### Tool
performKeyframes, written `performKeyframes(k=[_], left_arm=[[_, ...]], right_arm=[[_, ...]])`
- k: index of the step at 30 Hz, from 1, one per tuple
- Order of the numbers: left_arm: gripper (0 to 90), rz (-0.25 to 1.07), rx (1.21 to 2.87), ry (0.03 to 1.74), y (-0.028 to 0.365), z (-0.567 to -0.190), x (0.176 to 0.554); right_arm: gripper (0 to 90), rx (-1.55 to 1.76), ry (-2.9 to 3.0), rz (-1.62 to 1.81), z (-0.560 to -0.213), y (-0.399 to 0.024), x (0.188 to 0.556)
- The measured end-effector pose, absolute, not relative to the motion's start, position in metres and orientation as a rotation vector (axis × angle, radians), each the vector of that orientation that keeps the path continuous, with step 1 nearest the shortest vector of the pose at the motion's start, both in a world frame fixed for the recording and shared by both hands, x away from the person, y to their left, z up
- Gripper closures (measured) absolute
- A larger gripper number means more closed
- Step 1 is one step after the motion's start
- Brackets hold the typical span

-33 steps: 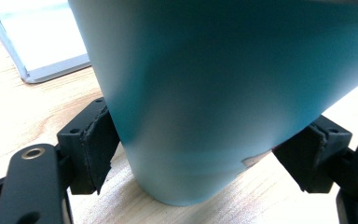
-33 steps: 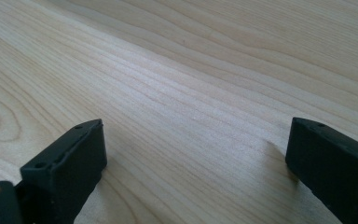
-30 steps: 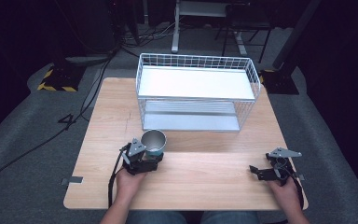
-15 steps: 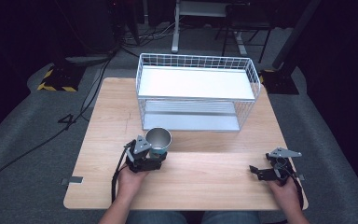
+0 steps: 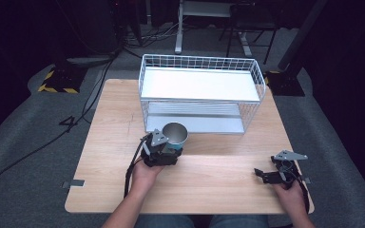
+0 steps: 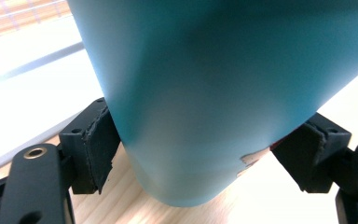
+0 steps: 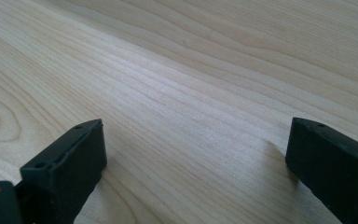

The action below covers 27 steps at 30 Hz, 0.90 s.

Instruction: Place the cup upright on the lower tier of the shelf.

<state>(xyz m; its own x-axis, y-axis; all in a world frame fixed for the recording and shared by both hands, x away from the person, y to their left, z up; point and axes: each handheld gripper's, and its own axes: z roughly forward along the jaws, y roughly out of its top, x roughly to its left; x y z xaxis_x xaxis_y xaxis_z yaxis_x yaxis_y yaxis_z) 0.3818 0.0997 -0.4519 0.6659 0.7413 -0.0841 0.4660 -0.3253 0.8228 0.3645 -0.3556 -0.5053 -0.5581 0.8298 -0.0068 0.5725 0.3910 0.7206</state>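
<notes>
A teal cup (image 5: 175, 136) with a metal inside hangs a little above the wooden table (image 5: 218, 185), in front of the white wire rack (image 5: 200, 92). My left gripper (image 5: 164, 151) is shut on it. In the left gripper view both black pads (image 6: 98, 144) press the sides of the cup (image 6: 214, 93) near its base. My right gripper (image 5: 272, 175) rests at the table's front right, jaws wide apart. In the right gripper view its fingers (image 7: 70, 161) stand over bare wood with nothing between them.
The two-shelf wire rack spans the back half of the table, with a white top shelf (image 5: 199, 84) and a lower shelf (image 5: 195, 121). Cables and a desk frame (image 5: 178, 28) lie on the dark floor behind.
My left gripper has lifted the cup and carried it right and toward the rack. The right gripper has stayed in place.
</notes>
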Motion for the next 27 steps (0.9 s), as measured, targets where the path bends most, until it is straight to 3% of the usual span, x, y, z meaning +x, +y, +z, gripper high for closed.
performKeyframes(k=[27], left_arm=[[21.9, 0.404, 1.893, 0.886, 0.045, -0.442, 0.439]], right_arm=[[5.4, 1.221, 2.281, 0.964, -0.505, -0.355, 0.365]])
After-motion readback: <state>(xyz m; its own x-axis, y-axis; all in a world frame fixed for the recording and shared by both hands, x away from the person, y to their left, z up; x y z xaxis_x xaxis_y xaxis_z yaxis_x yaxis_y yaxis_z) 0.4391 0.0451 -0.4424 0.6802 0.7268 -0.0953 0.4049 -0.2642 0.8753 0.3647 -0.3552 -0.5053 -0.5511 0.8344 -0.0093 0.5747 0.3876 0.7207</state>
